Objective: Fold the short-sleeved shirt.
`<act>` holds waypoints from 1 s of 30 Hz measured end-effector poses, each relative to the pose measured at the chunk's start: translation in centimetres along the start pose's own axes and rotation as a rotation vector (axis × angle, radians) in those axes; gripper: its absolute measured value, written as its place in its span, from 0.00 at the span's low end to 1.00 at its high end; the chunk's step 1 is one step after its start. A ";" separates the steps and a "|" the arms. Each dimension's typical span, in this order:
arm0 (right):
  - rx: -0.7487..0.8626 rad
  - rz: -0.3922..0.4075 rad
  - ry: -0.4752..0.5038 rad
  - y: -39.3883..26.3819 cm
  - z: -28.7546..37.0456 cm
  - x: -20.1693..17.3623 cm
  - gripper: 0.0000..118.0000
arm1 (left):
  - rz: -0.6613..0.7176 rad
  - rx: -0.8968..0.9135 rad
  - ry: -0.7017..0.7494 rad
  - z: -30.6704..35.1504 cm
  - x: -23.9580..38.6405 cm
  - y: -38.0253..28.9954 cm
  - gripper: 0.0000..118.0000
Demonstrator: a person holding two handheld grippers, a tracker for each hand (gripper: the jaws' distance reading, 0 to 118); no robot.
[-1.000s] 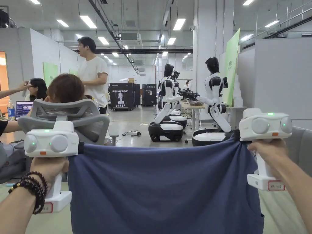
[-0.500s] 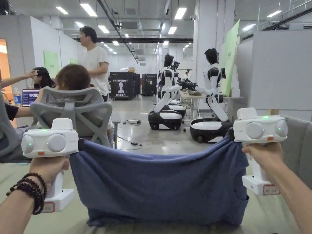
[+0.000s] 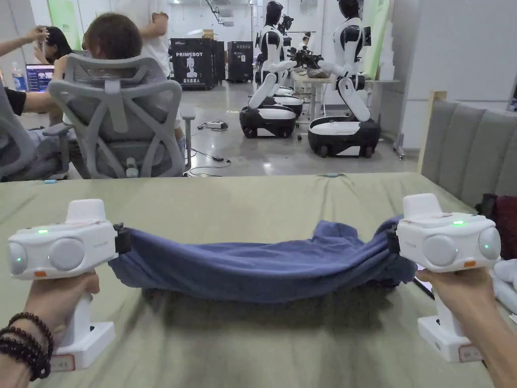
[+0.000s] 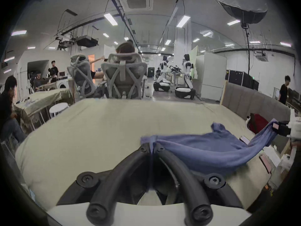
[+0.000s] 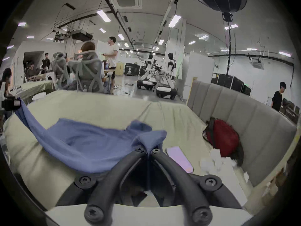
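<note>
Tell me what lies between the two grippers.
The blue shirt spans from the left gripper to the right gripper, sagging in the middle over the green cloth, seen in the head view.

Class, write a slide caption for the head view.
Two claws, left and right, stretch a blue shirt above the green sheet.

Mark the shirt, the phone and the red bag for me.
shirt (image 3: 252, 265), head view, middle of the sagging cloth.
phone (image 5: 179, 159), right gripper view, middle of its face.
red bag (image 5: 224, 136), right gripper view, its front.

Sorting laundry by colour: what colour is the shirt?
Plain blue, no pattern; the shirt shows best in the head view.
</note>
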State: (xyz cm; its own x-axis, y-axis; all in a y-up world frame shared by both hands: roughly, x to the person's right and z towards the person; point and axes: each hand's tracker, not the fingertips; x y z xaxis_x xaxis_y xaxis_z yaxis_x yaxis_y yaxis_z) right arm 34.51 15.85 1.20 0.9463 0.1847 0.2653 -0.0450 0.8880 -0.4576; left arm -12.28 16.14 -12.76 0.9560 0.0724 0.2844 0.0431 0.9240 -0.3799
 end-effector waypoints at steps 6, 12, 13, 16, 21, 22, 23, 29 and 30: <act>-0.164 0.015 0.040 -8.7 -0.4 -0.9 0.02 | -0.005 -0.152 0.014 0.8 -1.6 -7.9 0.02; -0.306 -0.030 0.040 -13.3 -1.3 -0.5 0.02 | -0.006 -0.225 0.034 0.8 -2.1 -11.3 0.02; -0.323 -0.033 0.042 -13.7 -1.5 -0.5 0.02 | -0.012 -0.234 0.034 0.6 -2.3 -11.7 0.02; -0.382 0.004 0.045 -14.6 -2.8 -1.1 0.02 | 0.006 -0.275 0.042 -0.3 -2.9 -12.7 0.02; -0.372 -0.004 0.024 -14.8 -2.9 -1.6 0.05 | 0.027 -0.291 0.051 -0.7 -2.5 -13.3 0.02; -0.360 -0.019 0.019 -14.5 -2.7 -1.6 0.12 | 0.034 -0.286 0.055 -0.6 -2.4 -13.2 0.04; -0.335 -0.015 0.009 -14.3 -2.3 -1.6 0.37 | 0.039 -0.280 0.062 -0.5 -2.3 -13.1 0.19; -0.234 -0.040 0.022 -12.8 1.3 -1.6 0.94 | 0.050 -0.142 0.101 1.7 -2.1 -10.7 0.95; -0.230 -0.048 0.024 -12.7 1.8 -1.6 0.89 | 0.056 -0.151 0.091 2.0 -2.1 -10.2 0.95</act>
State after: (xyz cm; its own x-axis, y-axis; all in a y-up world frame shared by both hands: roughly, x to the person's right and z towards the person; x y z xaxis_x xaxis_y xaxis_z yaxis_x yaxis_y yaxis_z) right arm 32.97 5.03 8.14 0.9530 0.1320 0.2728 0.0721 0.7757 -0.6270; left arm -15.26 7.34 -7.71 0.9802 0.0818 0.1805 0.0252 0.8519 -0.5231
